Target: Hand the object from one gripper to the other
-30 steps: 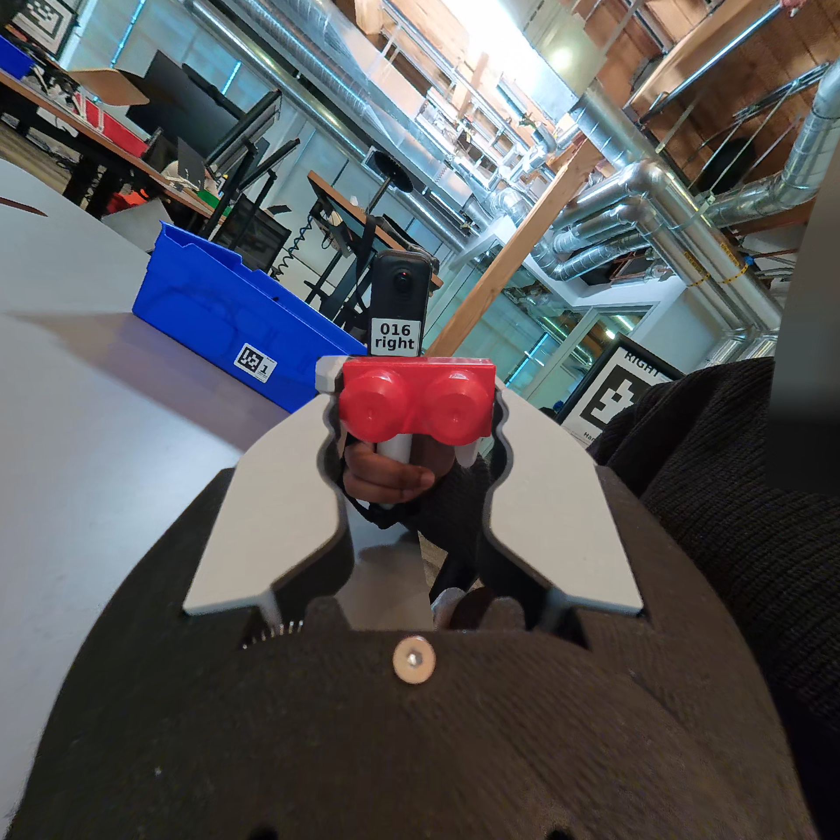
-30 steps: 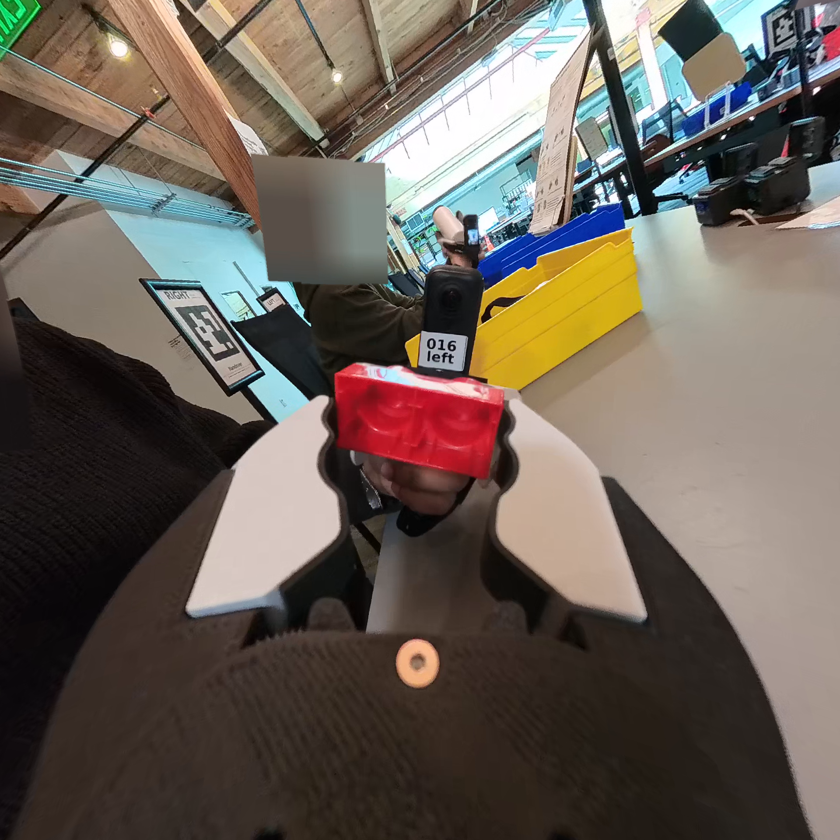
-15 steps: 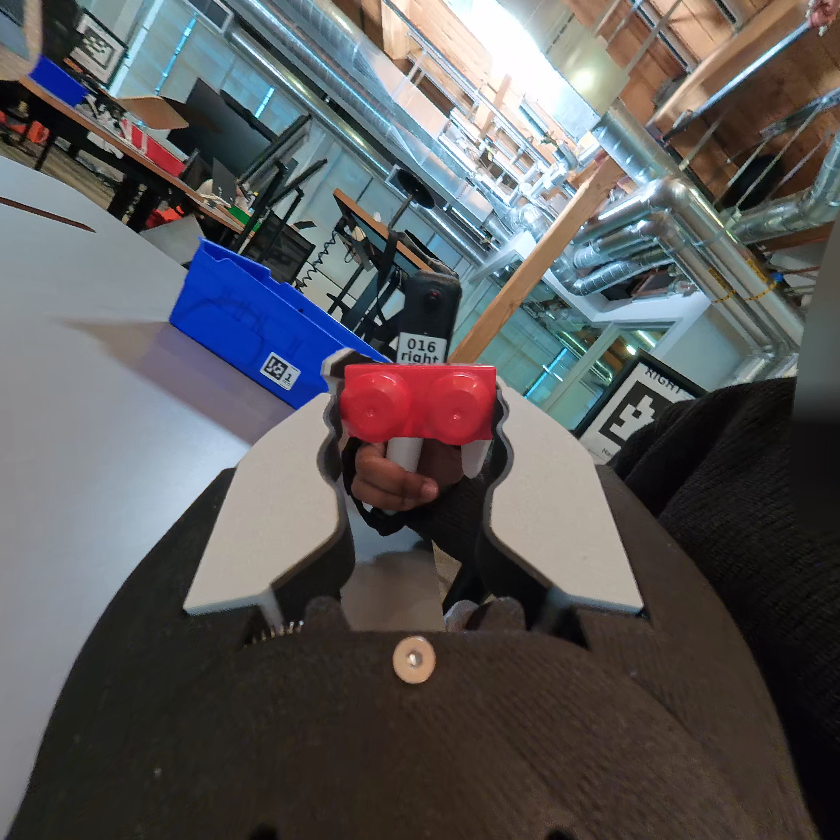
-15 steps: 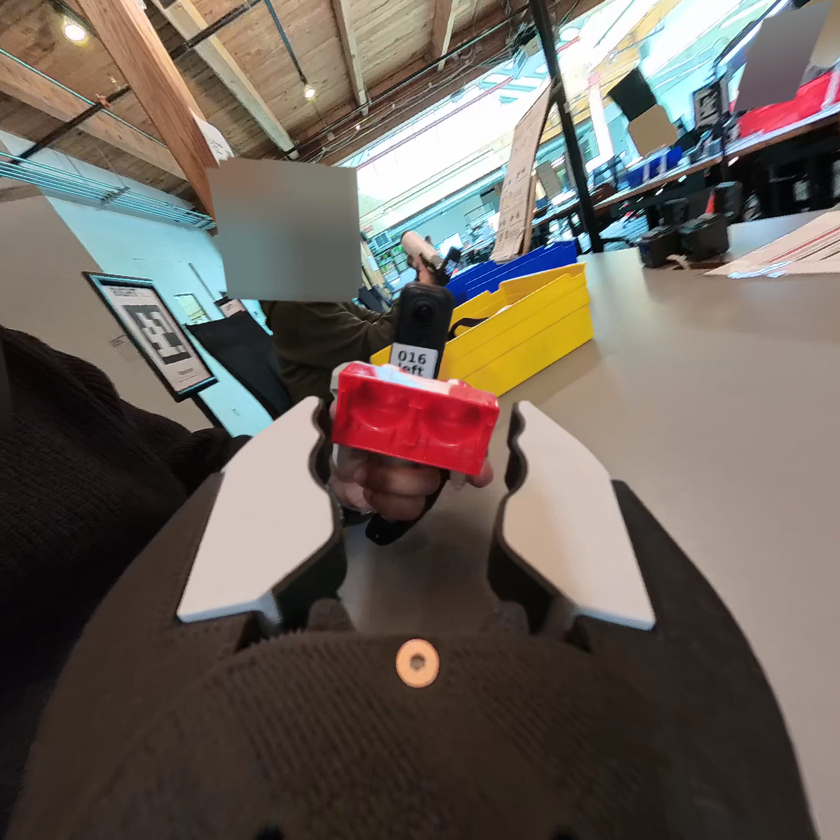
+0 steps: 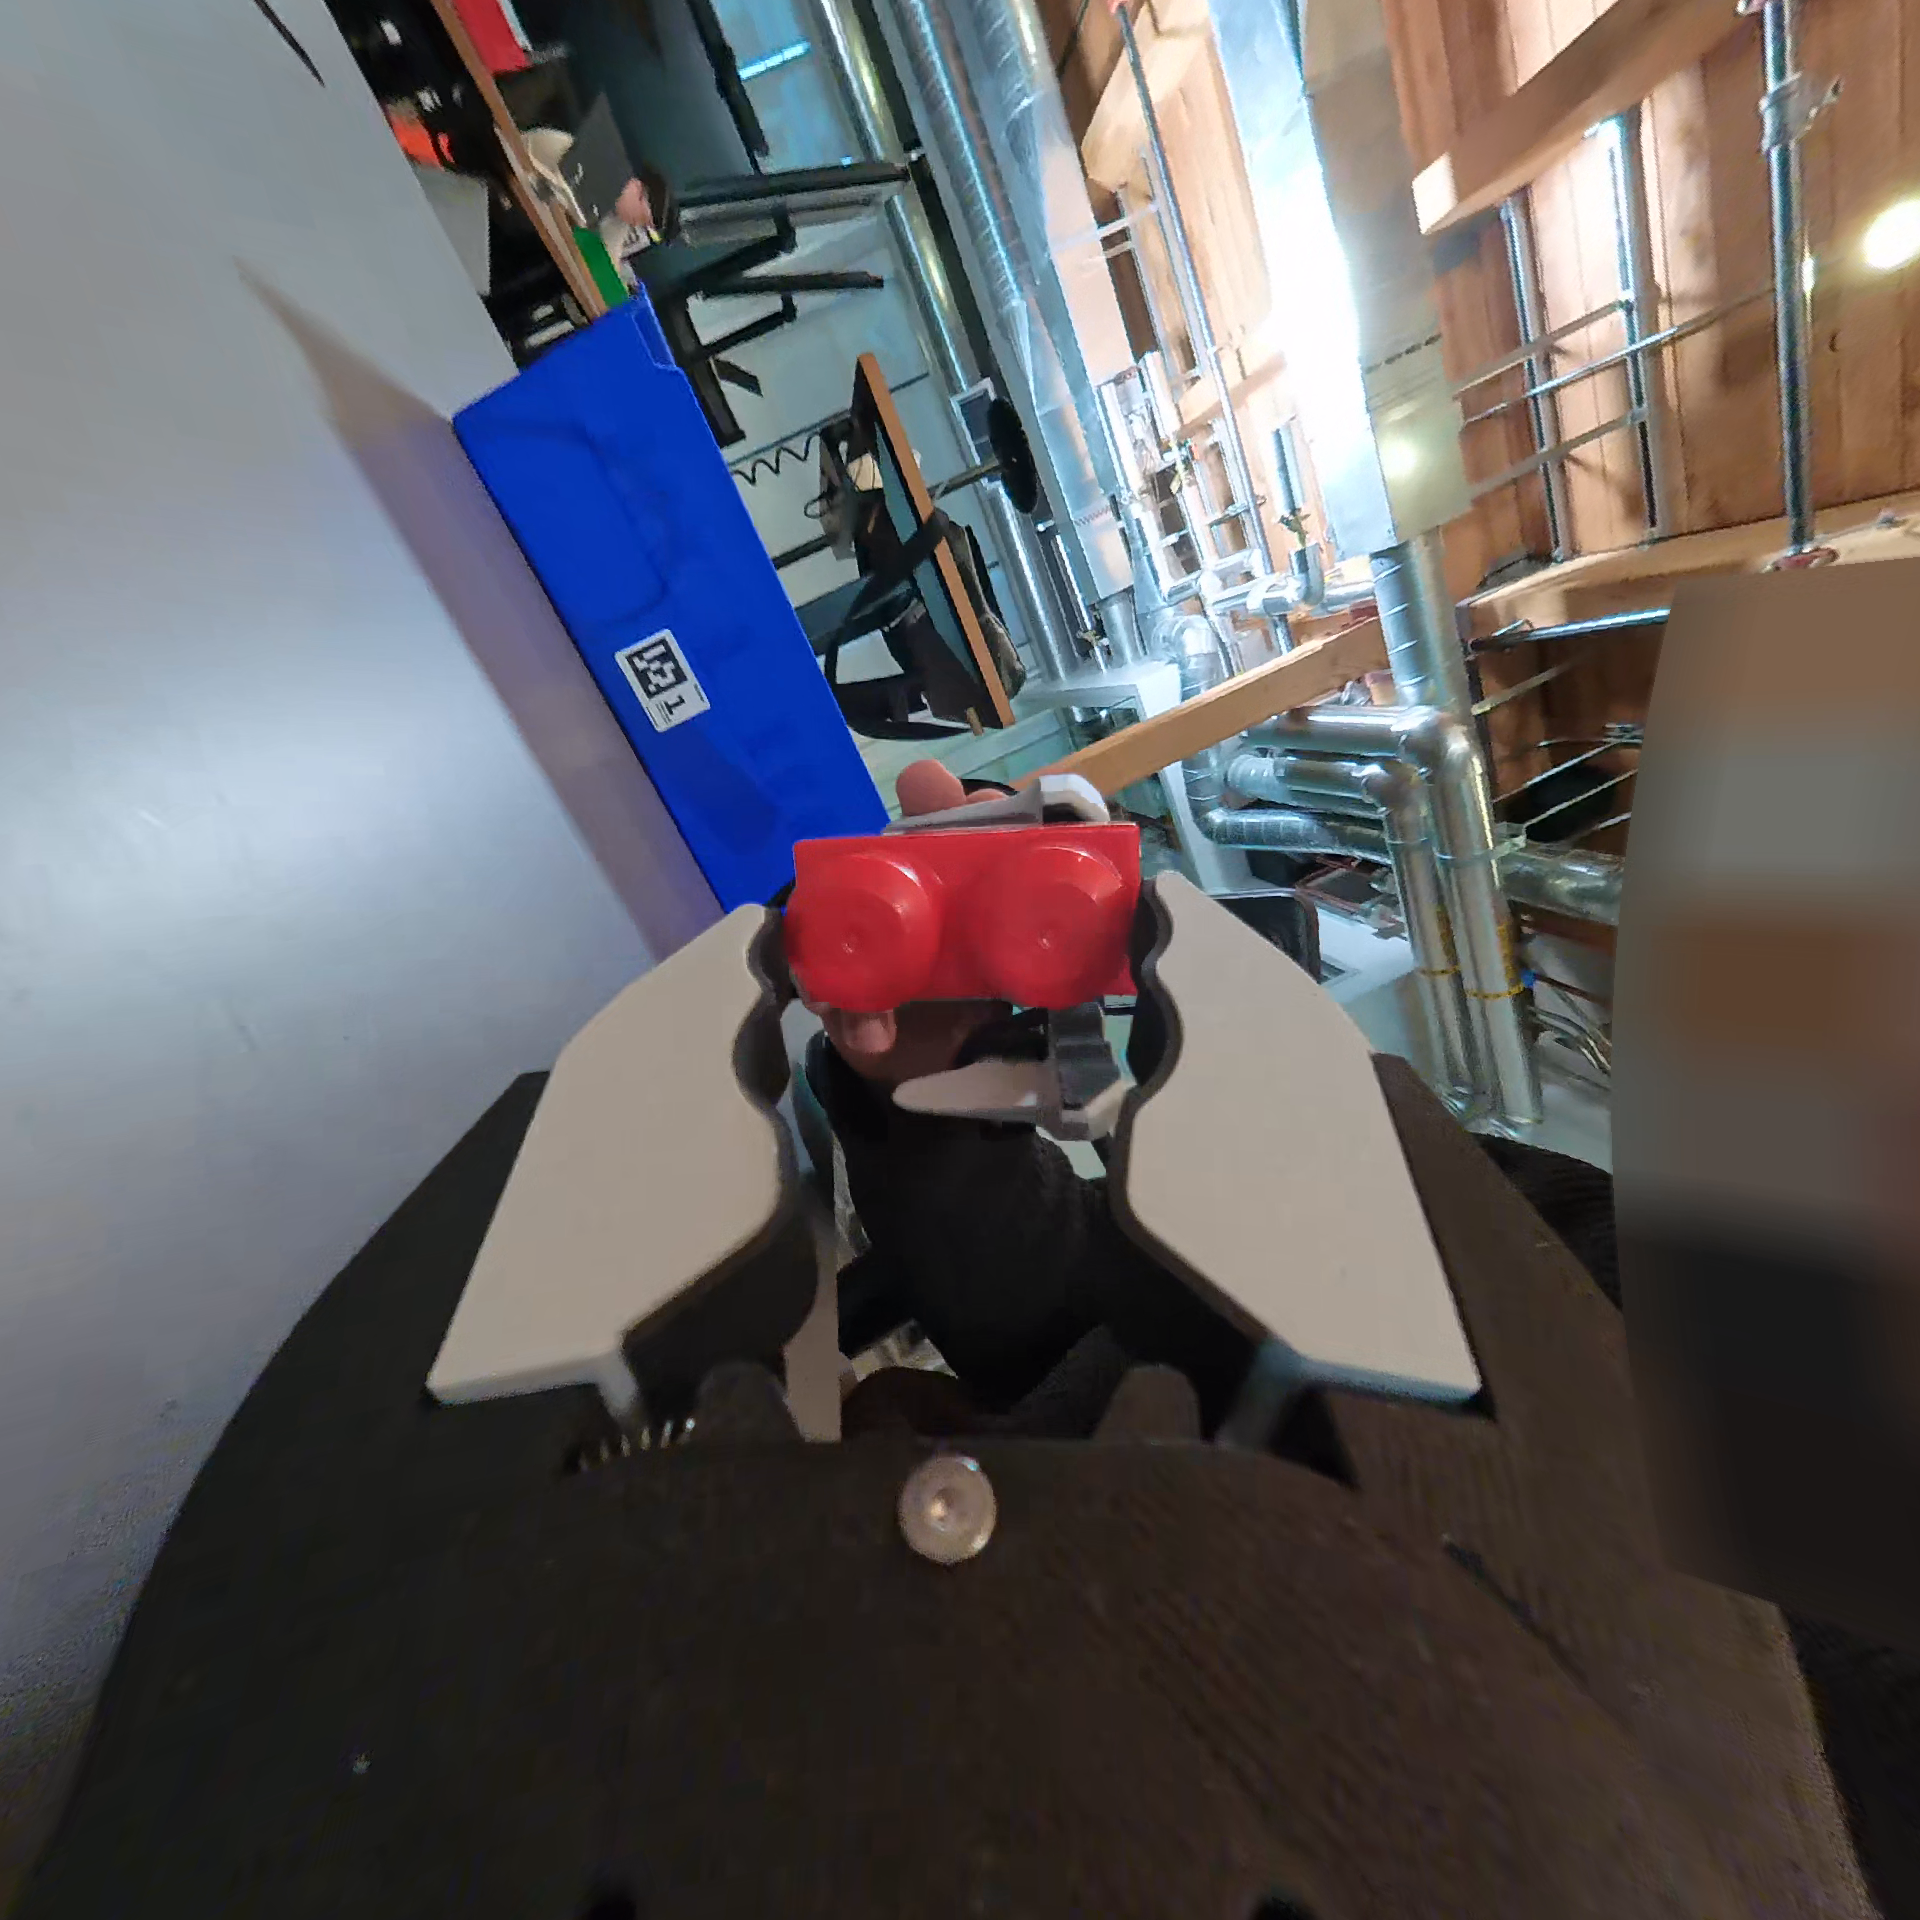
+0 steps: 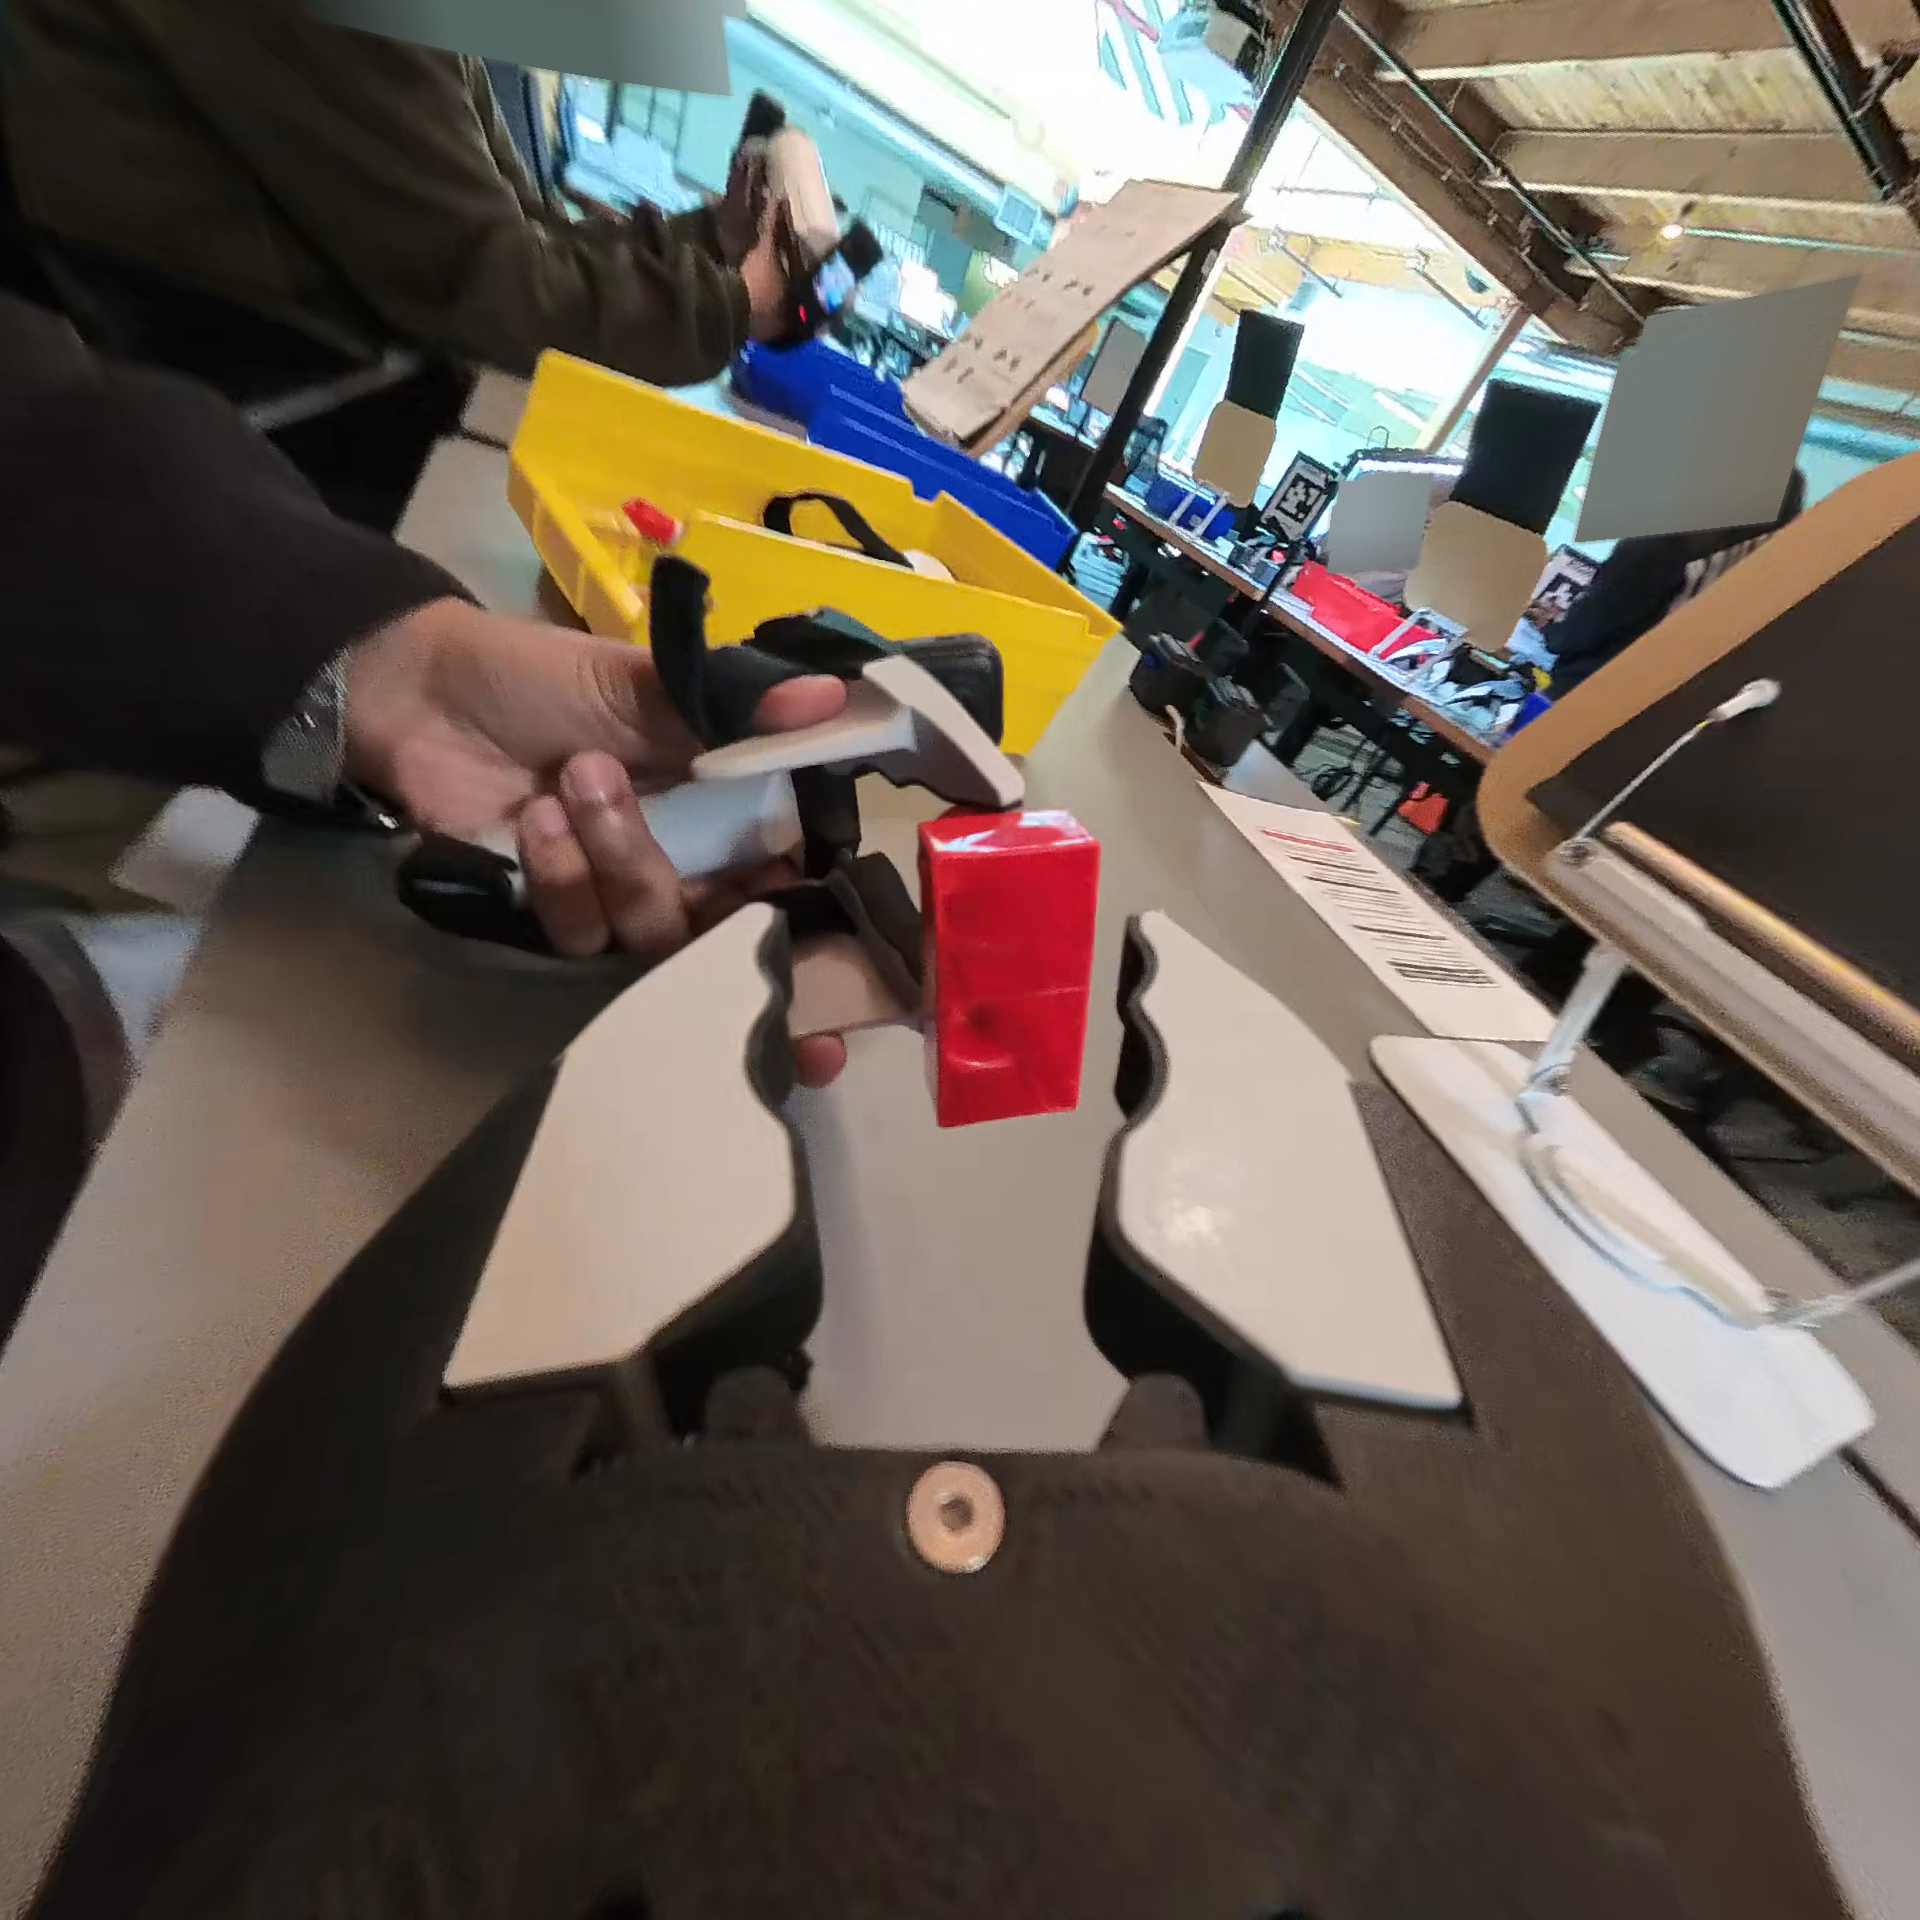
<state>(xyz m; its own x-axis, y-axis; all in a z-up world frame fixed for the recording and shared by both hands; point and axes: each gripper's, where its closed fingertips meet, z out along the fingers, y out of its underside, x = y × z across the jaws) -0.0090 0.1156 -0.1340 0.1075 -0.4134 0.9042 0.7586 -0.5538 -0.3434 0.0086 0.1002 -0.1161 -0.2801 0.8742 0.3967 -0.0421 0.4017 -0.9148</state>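
Note:
A red two-stud brick [image 5: 961, 930] sits between the tips of my left gripper [image 5: 961, 966], which is shut on its two ends, studs facing the camera. In the right wrist view the brick [image 6: 1008, 966] stands upright between the fingers of my right gripper [image 6: 951, 977], which is open, with a wide gap on the left and a narrow one on the right. A hand [image 6: 499, 727] holds the left gripper there, one white finger [image 6: 935, 727] on the brick's top; the lower finger is hidden. In the left wrist view the right gripper's white fingers [image 5: 977, 1091] show above and below the brick.
A grey table [image 6: 956, 1299] lies below. A blue bin [image 5: 665, 644] stands on it in the left wrist view. A yellow bin [image 6: 790, 561] with blue bins [image 6: 904, 447] behind it, a barcode sheet [image 6: 1361, 914] and a white stand base [image 6: 1621, 1226] are near. Another person [image 6: 416, 208] stands behind. Both grippers' tips are close together, under 4 cm apart.
My right gripper has opened and let go of the brick. The left gripper keeps it. Both views have rolled, so the brick now stands upright in the right wrist view.

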